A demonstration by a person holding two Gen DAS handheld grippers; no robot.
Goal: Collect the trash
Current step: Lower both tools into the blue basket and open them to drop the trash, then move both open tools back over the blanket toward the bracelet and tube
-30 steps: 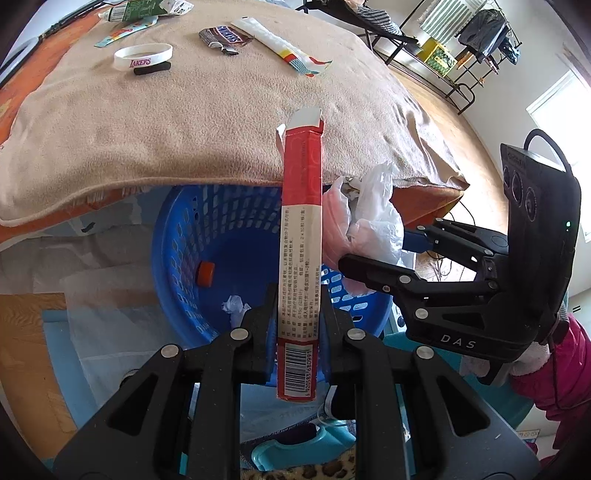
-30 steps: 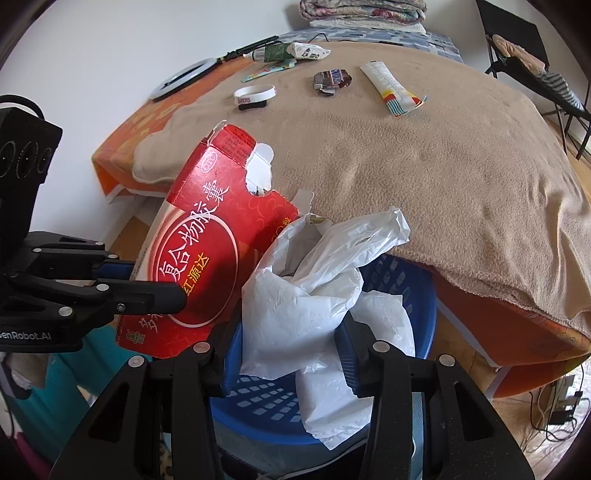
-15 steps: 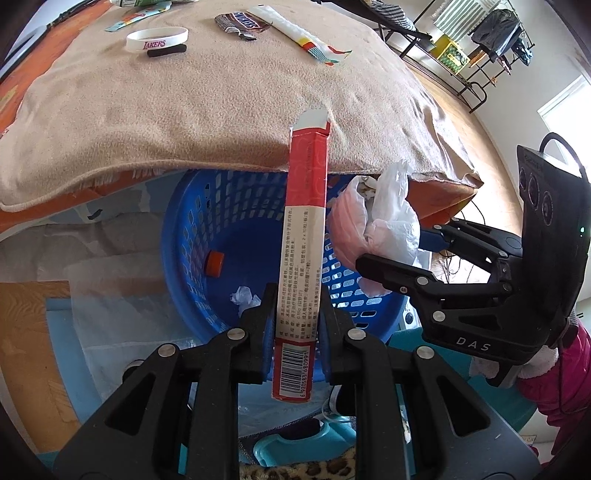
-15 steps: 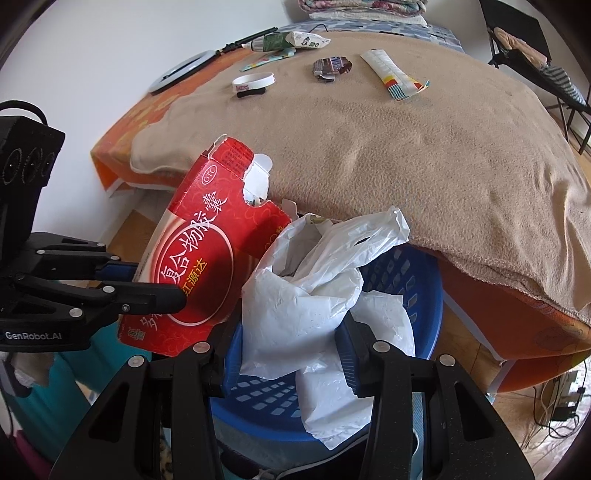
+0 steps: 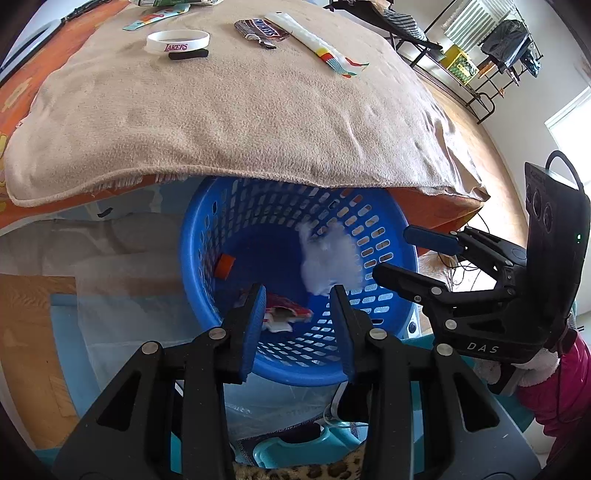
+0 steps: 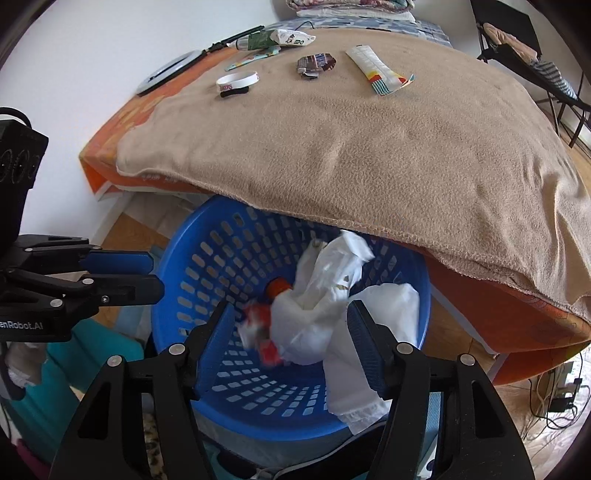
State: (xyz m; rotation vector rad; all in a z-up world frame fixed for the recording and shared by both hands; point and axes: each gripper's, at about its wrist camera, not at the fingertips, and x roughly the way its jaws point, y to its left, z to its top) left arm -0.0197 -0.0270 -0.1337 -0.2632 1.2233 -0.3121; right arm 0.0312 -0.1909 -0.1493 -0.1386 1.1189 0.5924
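Left wrist view: the left gripper (image 5: 299, 299) stands wide apart at lower centre, nothing between its blue-padded fingers (image 5: 255, 332). Beyond them gapes the round blue perforated plastic basket (image 5: 207, 295), its far rim tucked under the hanging edge of the beige fleece blanket (image 5: 258, 110). Inside it lie a red and white crumpled carton (image 5: 286, 314), an orange bottle cap (image 5: 224, 266) near the left wall, and a blurred white plastic bag (image 5: 325, 266). The right gripper (image 5: 413, 254) hangs at the right of the frame, just past the basket's right rim, parted and bare. At the upper left of the blanket rest a white Lakers wristband (image 5: 177, 40), a brown candy wrapper (image 5: 260, 31) and a long white striped wrapper (image 5: 321, 55), with open fleece between them and the near edge.

Right wrist view: the right gripper (image 6: 291, 325) is spread wide and grips nothing. The basket (image 6: 192, 277) fills lower centre; the bag (image 6: 325, 295) sits within, part draped over the near right rim, the carton (image 6: 258, 332) blurred beside it. The left gripper (image 6: 147, 273) reaches in from the left edge, over the basket's left rim, parted. The blanket (image 6: 369, 147) overhangs the basket's far side.
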